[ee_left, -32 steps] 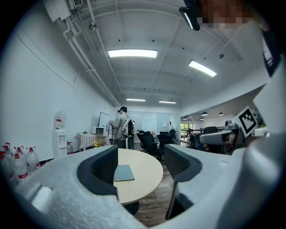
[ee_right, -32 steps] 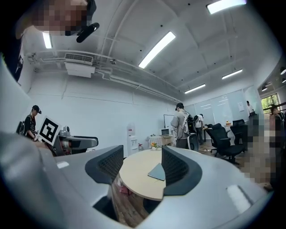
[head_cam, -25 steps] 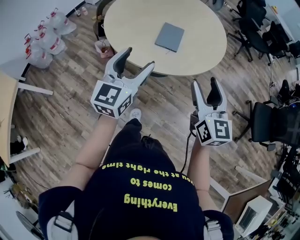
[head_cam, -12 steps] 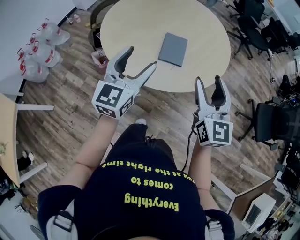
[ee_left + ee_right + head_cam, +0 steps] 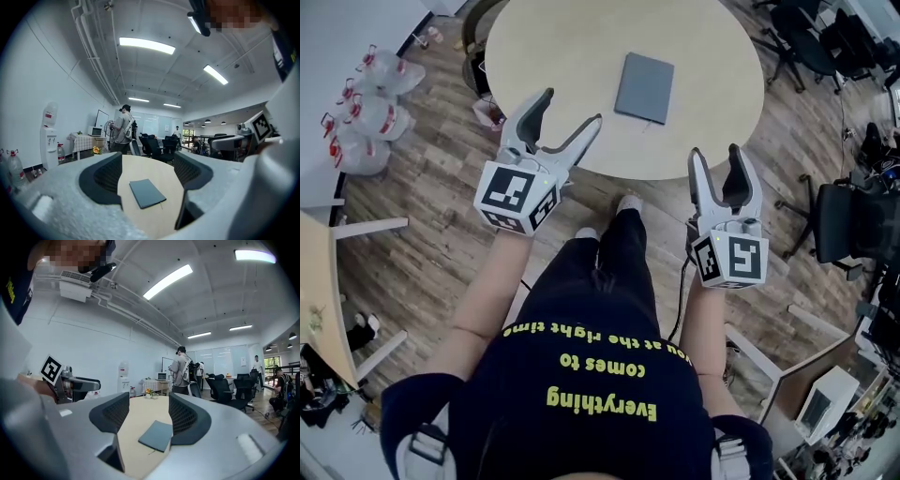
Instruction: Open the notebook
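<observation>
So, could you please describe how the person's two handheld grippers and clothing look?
Both the left gripper and the right gripper are pale grey plastic with tapering jaws lined by dark ribbed pads. Each carries a white cube printed with black square markers. A dark cable trails from the right one. The person wears a dark navy short-sleeved T-shirt with yellow lettering.

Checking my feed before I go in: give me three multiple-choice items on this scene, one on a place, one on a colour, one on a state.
1. Where does the notebook lie? A on the round table; B on the floor; C on a chair.
2. What colour is its cover? A red; B grey; C yellow.
3. How is it? A open flat; B standing on edge; C closed.
Answers: 1 A, it lies flat on the tabletop; 2 B, plain grey in all views; 3 C, the cover is shut.
</observation>
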Action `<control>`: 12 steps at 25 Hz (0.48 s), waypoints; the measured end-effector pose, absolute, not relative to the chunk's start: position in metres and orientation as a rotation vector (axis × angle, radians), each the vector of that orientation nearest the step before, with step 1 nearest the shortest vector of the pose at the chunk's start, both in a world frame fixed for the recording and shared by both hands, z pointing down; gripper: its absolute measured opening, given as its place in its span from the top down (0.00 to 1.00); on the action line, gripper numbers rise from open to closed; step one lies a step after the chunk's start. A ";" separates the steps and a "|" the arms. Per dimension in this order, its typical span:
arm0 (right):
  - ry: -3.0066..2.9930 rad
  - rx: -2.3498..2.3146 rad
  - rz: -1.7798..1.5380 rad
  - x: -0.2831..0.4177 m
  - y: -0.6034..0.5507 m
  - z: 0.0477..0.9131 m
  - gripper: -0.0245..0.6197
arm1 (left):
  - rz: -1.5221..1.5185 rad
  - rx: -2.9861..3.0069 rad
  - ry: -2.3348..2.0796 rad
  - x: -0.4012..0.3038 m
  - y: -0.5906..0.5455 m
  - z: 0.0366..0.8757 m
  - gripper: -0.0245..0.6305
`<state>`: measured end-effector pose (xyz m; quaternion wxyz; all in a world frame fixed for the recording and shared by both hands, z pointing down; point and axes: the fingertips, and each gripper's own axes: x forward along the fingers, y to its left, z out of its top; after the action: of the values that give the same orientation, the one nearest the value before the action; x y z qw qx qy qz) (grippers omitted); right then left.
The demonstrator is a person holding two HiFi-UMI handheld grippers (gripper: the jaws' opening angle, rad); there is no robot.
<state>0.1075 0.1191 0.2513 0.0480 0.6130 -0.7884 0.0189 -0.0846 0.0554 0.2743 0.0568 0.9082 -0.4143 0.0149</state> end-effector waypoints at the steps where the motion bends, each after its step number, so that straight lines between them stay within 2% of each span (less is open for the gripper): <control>1: -2.410 1.863 0.064 0.108 0.114 0.253 0.55 | 0.049 2.749 -1.261 -0.084 0.052 0.277 0.44; 12: -2.547 1.731 0.055 0.119 0.021 0.249 0.55 | 0.037 2.701 -1.399 -0.071 -0.017 0.272 0.44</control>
<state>0.1192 0.0206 0.2495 0.0309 0.5617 -0.8266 0.0178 -0.0708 -0.0167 0.2723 0.0499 0.8868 -0.4594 0.0121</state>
